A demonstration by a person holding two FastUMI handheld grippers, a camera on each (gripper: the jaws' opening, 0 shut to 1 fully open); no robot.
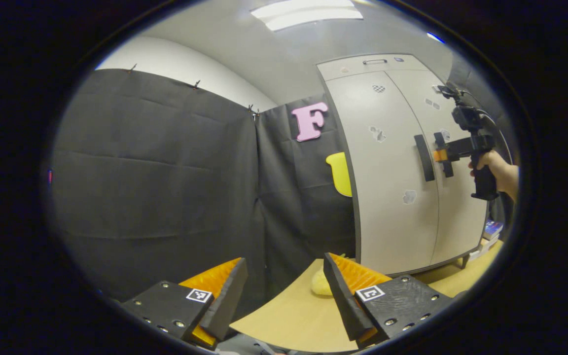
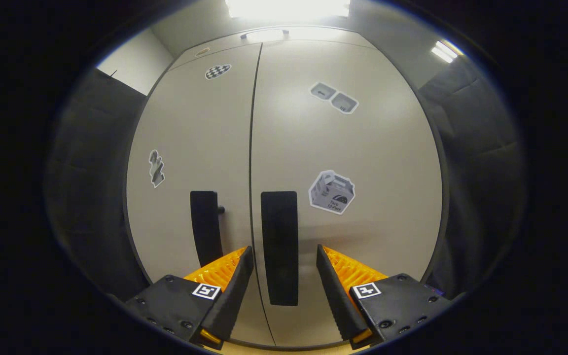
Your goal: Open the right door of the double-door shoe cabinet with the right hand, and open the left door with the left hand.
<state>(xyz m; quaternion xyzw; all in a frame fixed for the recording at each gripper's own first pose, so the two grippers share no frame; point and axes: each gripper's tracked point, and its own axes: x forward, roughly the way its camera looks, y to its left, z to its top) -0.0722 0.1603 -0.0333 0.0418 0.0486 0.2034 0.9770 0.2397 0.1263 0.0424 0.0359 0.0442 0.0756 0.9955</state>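
Ridged pads on right gripper (image 2: 284, 268), jaws apart, straddling right door handle (image 2: 279, 246), not yet clamped. Left gripper (image 1: 284, 291) also spread, holding nothing, hanging back with cabinet (image 1: 402, 162) at its two o'clock. Both doors shut; left door handle (image 2: 205, 227) at nine o'clock from right one. Risk, my guess: slim flat bar slips from pads if closed off-centre; handles sit close, finger may catch neighbour. Doors smooth matte grey with stickers, black slab handles, pale wood floor (image 1: 294, 315).

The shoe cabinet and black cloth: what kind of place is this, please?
Probably a recording booth set up indoors, not a home. Black cloth hangs as walls, a pale shoe cabinet stands on a bare wooden floor, and a ceiling light shines above.
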